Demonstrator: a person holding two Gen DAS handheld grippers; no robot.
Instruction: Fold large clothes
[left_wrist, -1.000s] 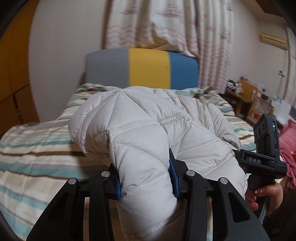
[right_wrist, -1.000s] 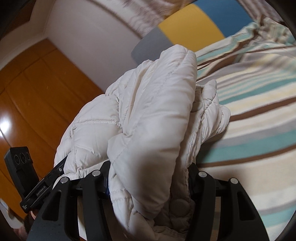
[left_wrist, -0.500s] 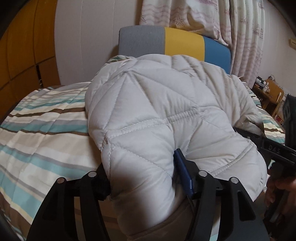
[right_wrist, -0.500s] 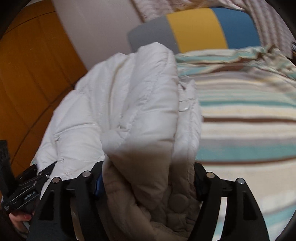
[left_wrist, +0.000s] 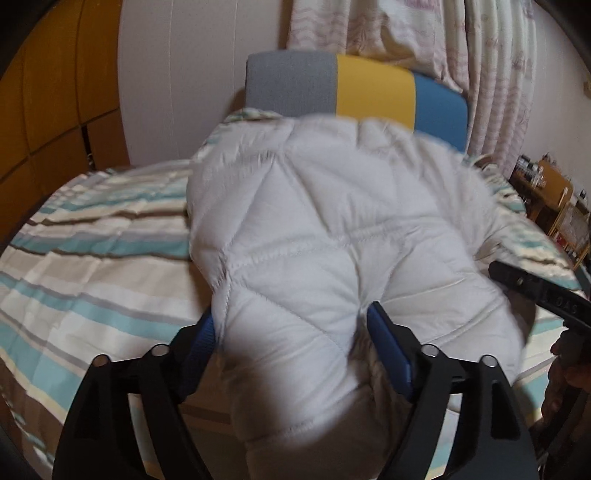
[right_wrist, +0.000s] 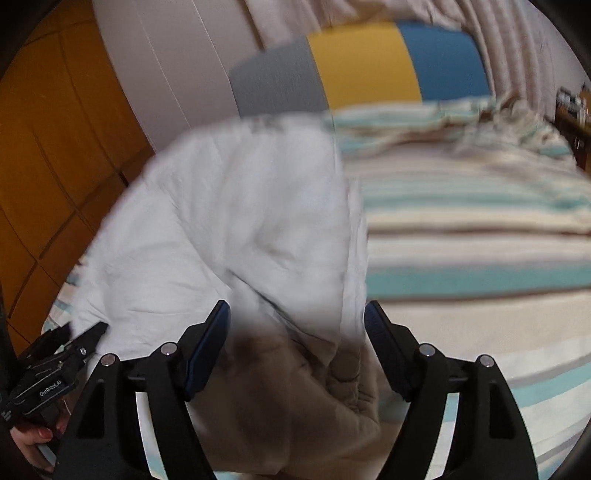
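A white quilted puffer jacket lies bunched on the striped bed. One padded fold runs back between the blue pads of my left gripper. Its jaws are opening, and the fold sits loosely between them, barely pressed. In the right wrist view the jacket is blurred, with its beige lining low in the frame. My right gripper is opening too. The cloth lies between its pads with small gaps on both sides.
A grey, yellow and blue headboard stands behind the bed, with curtains above it. Orange wooden cupboards line the left side and shelves the far right. The other handle, held by a hand, is at the lower left.
Both pairs of jaws have spread wider around the jacket. The jacket has sunk onto the bed, and both grippers have tipped and rolled toward level.
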